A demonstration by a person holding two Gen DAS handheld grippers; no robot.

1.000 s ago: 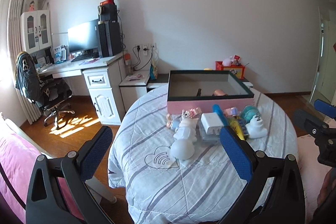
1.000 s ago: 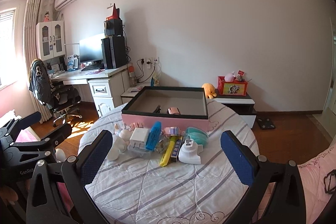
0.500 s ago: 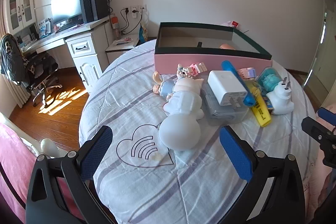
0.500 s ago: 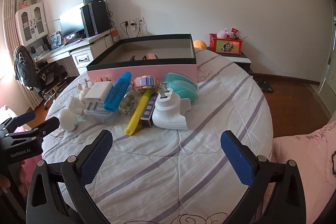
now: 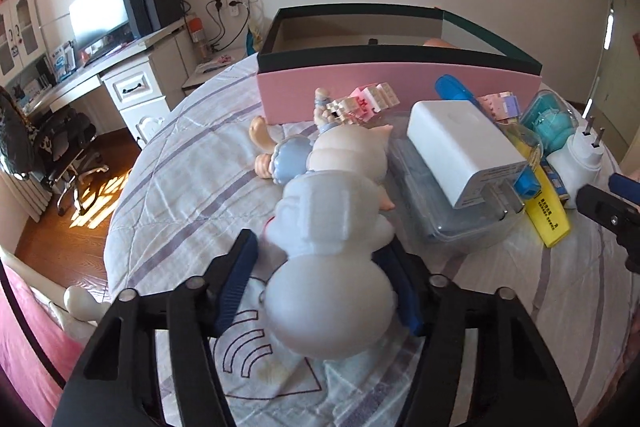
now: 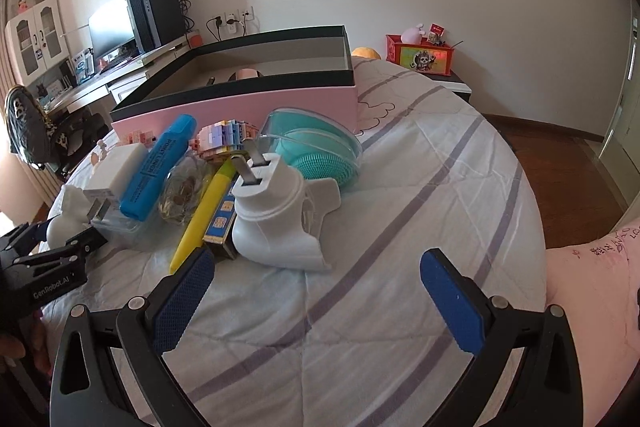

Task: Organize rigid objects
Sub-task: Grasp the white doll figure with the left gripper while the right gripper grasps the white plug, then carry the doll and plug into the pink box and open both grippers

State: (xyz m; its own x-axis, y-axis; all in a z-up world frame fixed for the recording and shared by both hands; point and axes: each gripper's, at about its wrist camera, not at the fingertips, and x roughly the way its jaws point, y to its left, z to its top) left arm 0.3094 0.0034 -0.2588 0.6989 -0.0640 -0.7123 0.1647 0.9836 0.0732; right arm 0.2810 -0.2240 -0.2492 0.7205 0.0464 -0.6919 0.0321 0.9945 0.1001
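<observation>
My left gripper (image 5: 320,259) has its blue pads on either side of a white snowman-like figure (image 5: 332,259) lying on the round table; the right pad touches it, the left stands just off. Behind it lie a small doll (image 5: 280,155), a white charger (image 5: 460,151) on a clear case, a blue marker (image 6: 158,167), a yellow highlighter (image 6: 204,211), a white plug adapter (image 6: 276,219) and a teal brush (image 6: 316,147). A pink box with a dark rim (image 6: 240,107) stands behind them. My right gripper (image 6: 316,291) is open and empty in front of the adapter.
The table (image 6: 420,227) has a striped white quilted cover. A desk with monitor (image 5: 100,19) and an office chair (image 5: 60,147) stand at the left. A red box (image 6: 420,55) sits on a low cabinet behind. A pink bed edge (image 6: 592,267) is at the right.
Both grippers moved down and forward to the table. My left gripper has closed in around the white figure. My right gripper has narrowed somewhat but stays open.
</observation>
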